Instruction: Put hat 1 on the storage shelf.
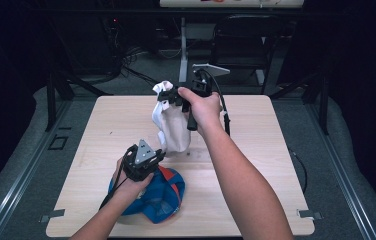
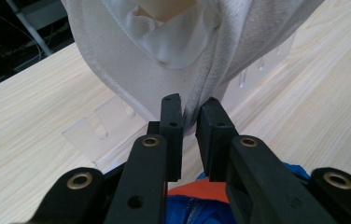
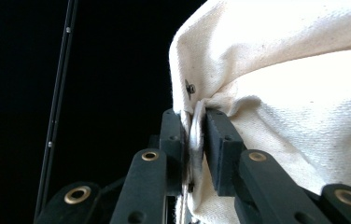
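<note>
Left tongs [image 1: 159, 156] clenched on lower hem of cream cloth cap [image 1: 172, 125], just above blue cap [image 1: 158, 197] on counter [image 1: 256, 165]. Cream cap limp, hanging over counter. Right tongs [image 1: 165, 95] grasping top edge.

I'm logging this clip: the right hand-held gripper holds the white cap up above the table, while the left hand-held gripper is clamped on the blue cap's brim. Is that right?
Not quite. The left hand-held gripper is clamped on the lower edge of the white cap, not on the blue cap, which lies on the table under that hand; the left gripper view shows it. The right hand-held gripper does hold the white cap up.
</note>
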The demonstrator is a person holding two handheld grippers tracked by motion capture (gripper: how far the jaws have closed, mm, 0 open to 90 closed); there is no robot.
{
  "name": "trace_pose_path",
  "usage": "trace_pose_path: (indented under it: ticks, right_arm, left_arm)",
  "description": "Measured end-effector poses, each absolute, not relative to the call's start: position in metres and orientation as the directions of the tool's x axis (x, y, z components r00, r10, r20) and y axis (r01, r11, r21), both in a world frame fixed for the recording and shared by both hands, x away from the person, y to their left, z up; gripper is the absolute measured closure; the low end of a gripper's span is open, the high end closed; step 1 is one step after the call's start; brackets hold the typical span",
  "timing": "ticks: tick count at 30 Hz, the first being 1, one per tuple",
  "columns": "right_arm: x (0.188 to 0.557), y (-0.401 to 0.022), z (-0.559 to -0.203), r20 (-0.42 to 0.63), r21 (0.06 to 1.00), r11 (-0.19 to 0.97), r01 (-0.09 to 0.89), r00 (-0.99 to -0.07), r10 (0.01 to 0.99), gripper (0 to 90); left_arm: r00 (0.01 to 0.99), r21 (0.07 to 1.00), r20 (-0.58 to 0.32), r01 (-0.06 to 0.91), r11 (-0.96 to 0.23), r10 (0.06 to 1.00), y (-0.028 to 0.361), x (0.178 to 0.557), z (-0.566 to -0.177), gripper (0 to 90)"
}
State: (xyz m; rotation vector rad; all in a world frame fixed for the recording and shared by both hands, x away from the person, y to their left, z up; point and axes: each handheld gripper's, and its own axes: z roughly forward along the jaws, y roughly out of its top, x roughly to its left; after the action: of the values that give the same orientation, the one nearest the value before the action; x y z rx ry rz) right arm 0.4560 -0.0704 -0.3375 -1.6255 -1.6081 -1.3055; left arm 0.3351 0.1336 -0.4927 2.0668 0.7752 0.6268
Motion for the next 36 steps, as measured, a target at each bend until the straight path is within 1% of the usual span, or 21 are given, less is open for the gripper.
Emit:
trace_pose_path:
  ticks: [2, 4, 7, 9, 10, 12, 17, 18, 19, 22, 26, 27, 28, 30, 31, 32, 34, 35, 36]
  right_arm:
    - [0.454, -0.075, -0.338, 0.868, 0.271, -0.173, 0.947, -0.162, 0.469, 75.7]
    - [0.452, -0.081, -0.339, 0.86, 0.288, -0.176, 0.941, -0.173, 0.48, 70.1]
    - [0.448, -0.091, -0.341, 0.839, 0.318, -0.179, 0.931, -0.188, 0.51, 65.6]
    - [0.444, -0.097, -0.342, 0.823, 0.351, -0.172, 0.92, -0.215, 0.526, 59.4]
    - [0.444, -0.097, -0.342, 0.823, 0.351, -0.172, 0.92, -0.215, 0.526, 59.4]
    - [0.435, -0.111, -0.341, 0.801, 0.4, -0.168, 0.901, -0.254, 0.542, 55.2]
    - [0.422, -0.131, -0.342, 0.799, 0.432, -0.188, 0.882, -0.277, 0.534, 52.9]
    - [0.412, -0.145, -0.344, 0.786, 0.461, -0.191, 0.867, -0.298, 0.542, 52.3]
    - [0.408, -0.15, -0.345, 0.781, 0.469, -0.193, 0.862, -0.302, 0.547, 51.9]
    - [0.393, -0.17, -0.355, 0.77, 0.492, -0.198, 0.848, -0.318, 0.554, 51.9]
    - [0.374, -0.195, -0.374, 0.77, 0.497, -0.217, 0.84, -0.312, 0.556, 51.8]
    - [0.374, -0.195, -0.374, 0.77, 0.497, -0.217, 0.84, -0.312, 0.556, 51.8]
    - [0.363, -0.208, -0.386, 0.759, 0.507, -0.228, 0.831, -0.304, 0.576, 51.9]
    - [0.354, -0.219, -0.397, 0.734, 0.523, -0.223, 0.822, -0.302, 0.608, 52.0]
    - [0.354, -0.219, -0.397, 0.734, 0.523, -0.223, 0.822, -0.302, 0.608, 52.0]
    - [0.345, -0.229, -0.408, 0.717, 0.538, -0.232, 0.811, -0.296, 0.631, 52.2]
    - [0.342, -0.232, -0.413, 0.714, 0.541, -0.238, 0.806, -0.292, 0.636, 52.5]
    - [0.333, -0.242, -0.426, 0.716, 0.541, -0.254, 0.802, -0.281, 0.639, 52.4]
    - [0.33, -0.245, -0.432, 0.712, 0.543, -0.254, 0.801, -0.278, 0.644, 52.5]
  left_arm:
    - [0.682, 0.827, 0.163, 0.299, -0.476, 0.713, 0.135, 0.335, -0.493, 82.9]
    - [0.677, 0.826, 0.167, 0.301, -0.477, 0.717, 0.136, 0.334, -0.493, 83.7]
    - [0.673, 0.828, 0.167, 0.302, -0.473, 0.721, 0.139, 0.334, -0.493, 84.3]
    - [0.671, 0.828, 0.171, 0.299, -0.475, 0.721, 0.141, 0.334, -0.494, 84.6]
    - [0.671, 0.828, 0.171, 0.299, -0.475, 0.721, 0.141, 0.334, -0.494, 84.6]
    - [0.67, 0.828, 0.169, 0.302, -0.473, 0.723, 0.143, 0.334, -0.495, 84.7]
    - [0.669, 0.824, 0.166, 0.309, -0.474, 0.724, 0.145, 0.333, -0.495, 84.9]
    - [0.67, 0.823, 0.166, 0.31, -0.475, 0.723, 0.147, 0.333, -0.495, 84.9]
    - [0.67, 0.823, 0.166, 0.31, -0.475, 0.723, 0.147, 0.333, -0.495, 84.9]
    - [0.664, 0.829, 0.14, 0.327, -0.454, 0.735, 0.153, 0.334, -0.497, 84.8]
    - [0.658, 0.83, 0.136, 0.333, -0.448, 0.741, 0.156, 0.334, -0.497, 84.7]
    - [0.657, 0.828, 0.138, 0.334, -0.45, 0.741, 0.156, 0.333, -0.497, 84.7]
    - [0.657, 0.827, 0.145, 0.33, -0.455, 0.74, 0.154, 0.333, -0.497, 84.8]
    - [0.659, 0.823, 0.149, 0.33, -0.462, 0.737, 0.153, 0.333, -0.497, 85.0]
    - [0.66, 0.82, 0.155, 0.329, -0.468, 0.735, 0.151, 0.333, -0.497, 85.0]
    - [0.664, 0.813, 0.166, 0.326, -0.482, 0.729, 0.148, 0.332, -0.498, 85.2]
    - [0.666, 0.809, 0.172, 0.325, -0.49, 0.726, 0.147, 0.332, -0.498, 85.3]
    - [0.662, 0.807, 0.173, 0.329, -0.491, 0.729, 0.146, 0.332, -0.499, 85.3]
    - [0.659, 0.807, 0.172, 0.332, -0.489, 0.732, 0.146, 0.332, -0.499, 85.3]
